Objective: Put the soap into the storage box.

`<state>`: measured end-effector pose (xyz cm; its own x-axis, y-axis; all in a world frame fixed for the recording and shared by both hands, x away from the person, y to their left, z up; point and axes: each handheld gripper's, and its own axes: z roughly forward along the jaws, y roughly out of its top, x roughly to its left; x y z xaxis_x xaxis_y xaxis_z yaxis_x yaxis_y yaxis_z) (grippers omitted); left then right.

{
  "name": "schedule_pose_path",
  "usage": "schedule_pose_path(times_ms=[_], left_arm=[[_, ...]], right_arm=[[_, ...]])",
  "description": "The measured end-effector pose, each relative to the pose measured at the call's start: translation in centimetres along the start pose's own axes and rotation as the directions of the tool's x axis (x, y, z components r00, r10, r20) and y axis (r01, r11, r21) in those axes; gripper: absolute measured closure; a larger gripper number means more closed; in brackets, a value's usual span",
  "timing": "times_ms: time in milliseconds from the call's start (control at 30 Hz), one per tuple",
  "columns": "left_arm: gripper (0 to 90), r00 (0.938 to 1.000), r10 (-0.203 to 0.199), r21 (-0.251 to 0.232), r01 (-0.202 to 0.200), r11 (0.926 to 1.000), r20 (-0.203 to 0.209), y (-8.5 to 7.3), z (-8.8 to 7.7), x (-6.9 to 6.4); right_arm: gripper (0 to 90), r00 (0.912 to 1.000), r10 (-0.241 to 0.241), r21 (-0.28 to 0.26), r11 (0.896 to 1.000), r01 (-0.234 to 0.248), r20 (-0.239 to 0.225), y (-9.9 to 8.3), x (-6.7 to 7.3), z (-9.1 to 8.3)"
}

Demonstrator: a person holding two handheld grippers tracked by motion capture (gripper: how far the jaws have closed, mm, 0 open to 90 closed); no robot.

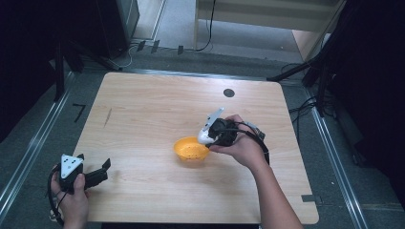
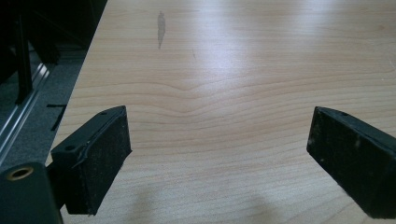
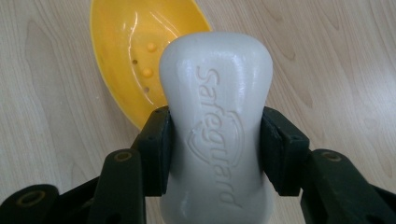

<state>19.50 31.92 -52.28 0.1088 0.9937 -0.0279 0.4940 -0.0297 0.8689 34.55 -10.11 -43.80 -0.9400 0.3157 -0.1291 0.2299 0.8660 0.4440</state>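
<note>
Soap bar (image 3: 217, 126) clamped at waist by right gripper (image 3: 215, 149), held just over yellow dish (image 3: 126, 51) edge. Judged hard, smooth, slippery, moderately light; narrow middle grips best. Left gripper (image 2: 219, 154) released, idle over table (image 2: 233, 70).

left hand (image 1: 71, 193): lower left of high view, wrapped round gripper body, forearm entering from bottom edge
left black two-jaw gripper (image 1: 106, 168): points right, grey three-cornered plate on top; in left gripper view jaws wide apart, nothing btwn pads
right hand (image 1: 243, 145): just right of centre in high view, forearm angled up-left from bottom edge
right black two-jaw gripper (image 3: 215, 140): aimed left & down; pads clamped on both sides of what it holds
</note>
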Motion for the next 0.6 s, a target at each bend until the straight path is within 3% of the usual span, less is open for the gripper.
schedule_pose_path(times_ms=[600], left_arm=[[6.8, 1.0, -0.005, 0.001, 0.005, 1.0, 0.005, 0.0, 0.0, 0.1]], right_arm=[[51.2, 0.9949, -0.091, 0.005, 0.996, 0.091, -0.045, 2.8, 0.7, 1.7]])
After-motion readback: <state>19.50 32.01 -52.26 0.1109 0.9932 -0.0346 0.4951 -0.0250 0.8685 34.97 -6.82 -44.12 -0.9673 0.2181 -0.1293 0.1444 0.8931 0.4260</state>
